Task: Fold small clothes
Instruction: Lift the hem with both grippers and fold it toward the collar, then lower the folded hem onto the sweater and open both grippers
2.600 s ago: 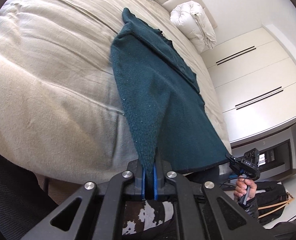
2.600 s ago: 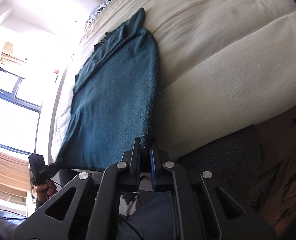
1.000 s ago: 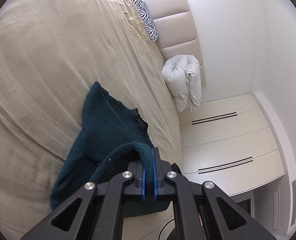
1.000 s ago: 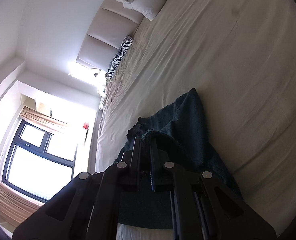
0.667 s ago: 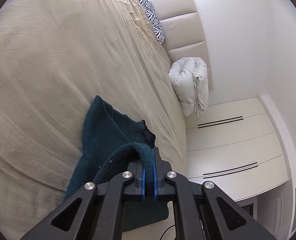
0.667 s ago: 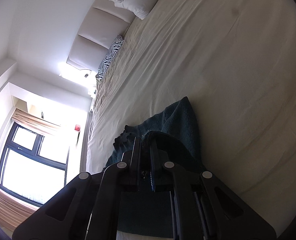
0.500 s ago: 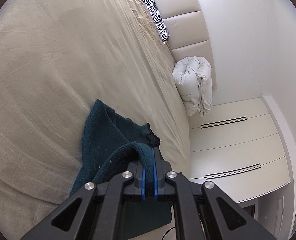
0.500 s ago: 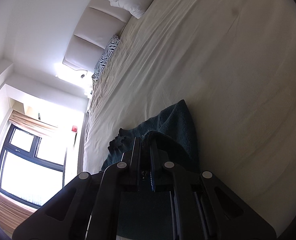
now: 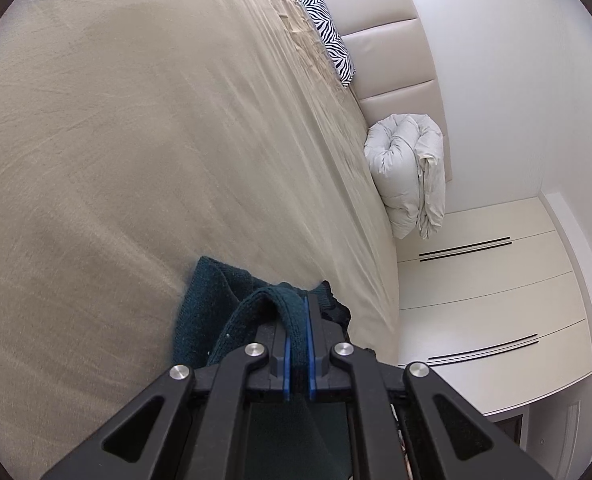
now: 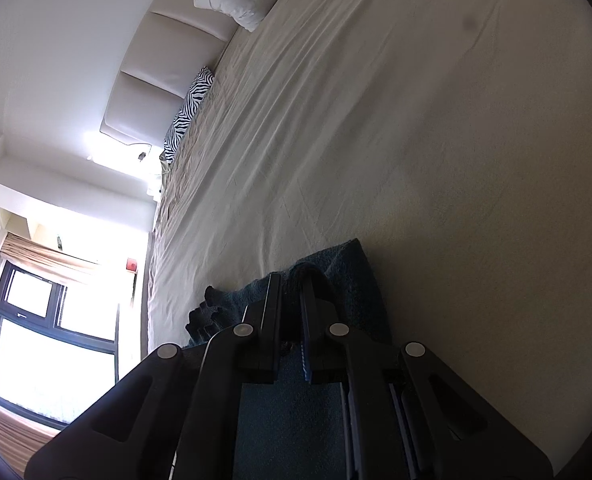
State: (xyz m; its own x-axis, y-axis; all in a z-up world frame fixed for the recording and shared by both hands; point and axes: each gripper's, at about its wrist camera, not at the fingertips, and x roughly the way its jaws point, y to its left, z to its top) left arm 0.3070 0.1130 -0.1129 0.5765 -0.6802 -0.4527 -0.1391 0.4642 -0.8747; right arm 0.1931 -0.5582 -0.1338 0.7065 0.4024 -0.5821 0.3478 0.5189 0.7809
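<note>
The beige bed (image 9: 143, 128) carries the dark teal garment (image 9: 203, 304) near its foot edge, doubled over on itself. The left claw (image 9: 300, 320) is clenched on a hem fold; the right claw (image 10: 289, 304) looks parted, the cloth lying loose between its jaws. To finish well, lower the carried hem squarely onto the far edge, release, then smooth.

Home bedroom: wide bed (image 9: 143, 128) with padded headboard (image 9: 392, 60), zebra-print pillow (image 9: 330, 36), rolled duvet (image 9: 410, 172), built-in wardrobe (image 9: 496, 292), curtained window (image 10: 43, 344).
</note>
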